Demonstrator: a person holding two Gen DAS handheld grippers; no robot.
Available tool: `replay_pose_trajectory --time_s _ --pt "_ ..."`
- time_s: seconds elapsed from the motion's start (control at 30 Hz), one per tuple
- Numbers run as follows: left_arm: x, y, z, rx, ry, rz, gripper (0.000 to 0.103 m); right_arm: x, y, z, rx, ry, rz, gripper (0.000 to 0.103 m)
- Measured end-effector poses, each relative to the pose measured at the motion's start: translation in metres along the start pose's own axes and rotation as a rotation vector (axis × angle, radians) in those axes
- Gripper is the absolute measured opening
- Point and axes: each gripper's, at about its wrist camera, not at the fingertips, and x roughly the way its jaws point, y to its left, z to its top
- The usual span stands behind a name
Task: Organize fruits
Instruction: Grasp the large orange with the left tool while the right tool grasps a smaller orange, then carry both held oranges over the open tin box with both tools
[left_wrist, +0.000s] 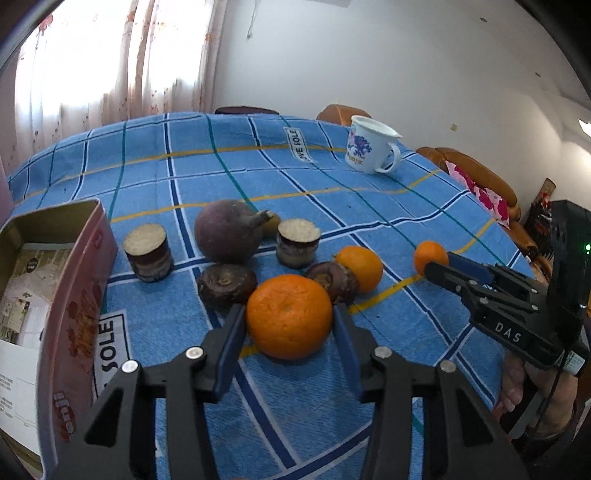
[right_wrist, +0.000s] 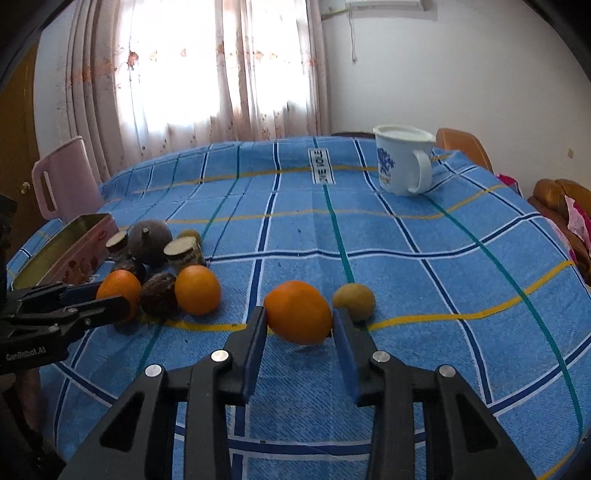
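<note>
An orange (left_wrist: 289, 316) is bracketed by the left tongs (left_wrist: 290, 325), another orange (right_wrist: 297, 311) by the right tongs (right_wrist: 298, 328); grip cannot be told. "DAS", "GenRobot.AI" are read on the tongs, "SOLE" on the table (left_wrist: 332, 221) cloth.

A table under a blue checked cloth (right_wrist: 406, 295) carries a white enamel mug (right_wrist: 402, 162) far beyond the jaws, and a pink tin box (left_wrist: 74, 280) left of them.

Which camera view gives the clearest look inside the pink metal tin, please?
The left wrist view: the pink metal tin is close, its open top showing papers inside. The right wrist view shows the tin small and distant, contents hidden.
</note>
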Motion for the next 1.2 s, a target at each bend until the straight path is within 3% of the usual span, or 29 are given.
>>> replay_pose_trajectory --time_s 0.83,1.2 --pt "-0.038 -0.009 -0.004 0.079 -0.208 0.115 0.049 -0.029 0.007 -0.006 -0.051 -0.214 0.005 0.038" --pt "-0.052 -0.01 -0.004 0.101 -0.279 0.17 0.049 -0.038 0.01 -0.006 -0.053 -0.269 0.009 0.038"
